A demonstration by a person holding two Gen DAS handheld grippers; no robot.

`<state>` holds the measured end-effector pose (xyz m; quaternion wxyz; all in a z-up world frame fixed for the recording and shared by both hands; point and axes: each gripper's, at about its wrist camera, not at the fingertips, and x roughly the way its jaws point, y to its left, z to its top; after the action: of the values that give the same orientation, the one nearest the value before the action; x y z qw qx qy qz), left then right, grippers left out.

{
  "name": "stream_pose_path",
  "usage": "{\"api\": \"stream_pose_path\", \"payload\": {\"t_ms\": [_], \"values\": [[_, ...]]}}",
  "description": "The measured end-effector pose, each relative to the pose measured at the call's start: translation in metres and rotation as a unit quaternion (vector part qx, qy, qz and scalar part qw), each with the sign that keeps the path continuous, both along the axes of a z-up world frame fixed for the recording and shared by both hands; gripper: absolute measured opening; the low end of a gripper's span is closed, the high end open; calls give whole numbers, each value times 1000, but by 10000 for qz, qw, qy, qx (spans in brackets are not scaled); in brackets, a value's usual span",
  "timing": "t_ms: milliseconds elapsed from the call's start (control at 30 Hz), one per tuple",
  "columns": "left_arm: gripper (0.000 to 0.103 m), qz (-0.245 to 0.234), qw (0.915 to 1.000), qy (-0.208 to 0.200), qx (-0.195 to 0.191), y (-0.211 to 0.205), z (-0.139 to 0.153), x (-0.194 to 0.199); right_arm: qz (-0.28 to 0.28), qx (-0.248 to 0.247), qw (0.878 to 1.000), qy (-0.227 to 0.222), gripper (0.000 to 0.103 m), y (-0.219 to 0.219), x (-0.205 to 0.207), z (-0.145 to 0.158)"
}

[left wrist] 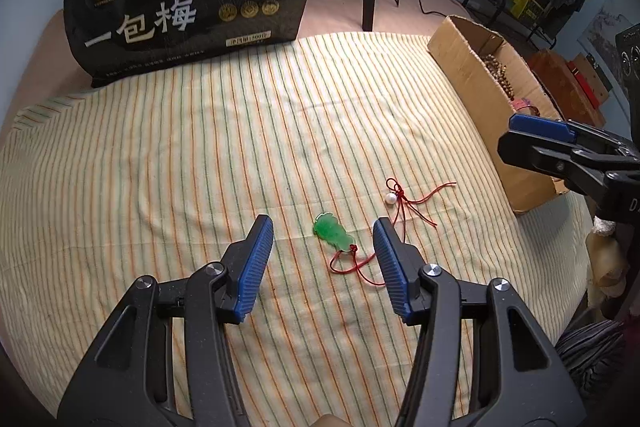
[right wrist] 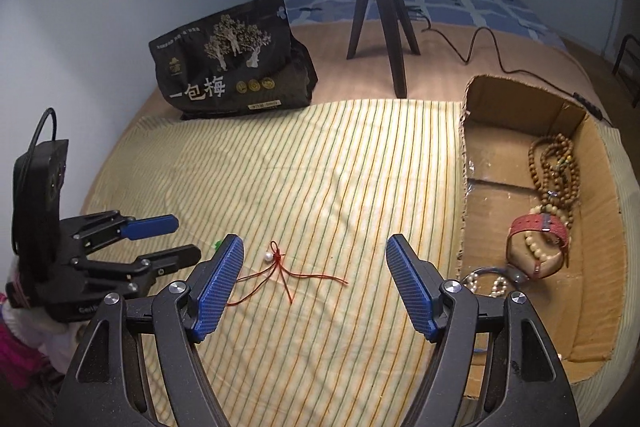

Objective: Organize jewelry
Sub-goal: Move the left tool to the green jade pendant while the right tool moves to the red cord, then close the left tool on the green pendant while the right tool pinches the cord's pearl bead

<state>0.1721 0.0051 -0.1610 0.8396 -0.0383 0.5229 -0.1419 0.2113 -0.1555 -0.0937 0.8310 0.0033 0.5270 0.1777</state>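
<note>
Left wrist view: I hold my left gripper [left wrist: 323, 227] with its jaws spread wide and nothing between the blue ribbed pads [left wrist: 256, 259]. It hovers over the flat green carved jade-like pendant [left wrist: 332, 233], which lies on the cloth between the fingertips, nearer the right one. The thin red cord [left wrist: 352, 265] tied to the pendant loops toward 5 o'clock and passes behind the right pad. At 1 o'clock from the pendant, just beyond the fingertip, lie a small white pearl bead [left wrist: 389, 200] and the cord's knotted red tails.

Right wrist view: my right gripper [right wrist: 314, 245] is likewise wide apart and empty, above the pale yellow striped cloth [right wrist: 320, 163]. The pearl and knot sit between its fingertips, toward 10 o'clock; the pendant is almost hidden behind the left finger.

Outward, at 3 o'clock, the open brown cardboard box [right wrist: 520, 99] already holds strings of brown wooden beads [right wrist: 554, 163], a red-strapped band [right wrist: 538, 227] around a pale bangle, and a pearl bracelet [right wrist: 486, 283]. At 11 o'clock stand a black printed bag [right wrist: 228, 67] and a black tripod [right wrist: 380, 19].

Progress, as I judge it: most pieces are boxed; the corded pendant is the only jewelry left on the cloth, not yet grasped.
</note>
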Motion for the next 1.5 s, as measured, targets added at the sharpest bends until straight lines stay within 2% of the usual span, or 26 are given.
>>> {"api": "stream_pose_path", "payload": {"t_ms": [167, 500, 767, 1100, 1333, 1500], "values": [[53, -50, 9999, 92, 1, -7, -9, 5, -33, 93, 9998, 177, 58, 2, 5, -8], [52, -225, 9989, 194, 358, -25, -33, 10, -21, 106, 9996, 253, 56, 7, 11, -12], [37, -358, 9969, -5, 705, -31, -37, 8, -29, 61, 9995, 307, 52, 7, 12, -18], [13, -382, 9958, -98, 826, -26, -38, 5, 67, -194, 9993, 307, 48, 12, 10, -27], [13, -388, 9948, -120, 937, -14, -38, -2, 197, -292, 9990, 276, 47, 19, 9, -31], [13, -217, 9946, -112, 1013, 6, -38, -4, 317, -348, 9985, 268, 45, 27, 9, -35]]}}
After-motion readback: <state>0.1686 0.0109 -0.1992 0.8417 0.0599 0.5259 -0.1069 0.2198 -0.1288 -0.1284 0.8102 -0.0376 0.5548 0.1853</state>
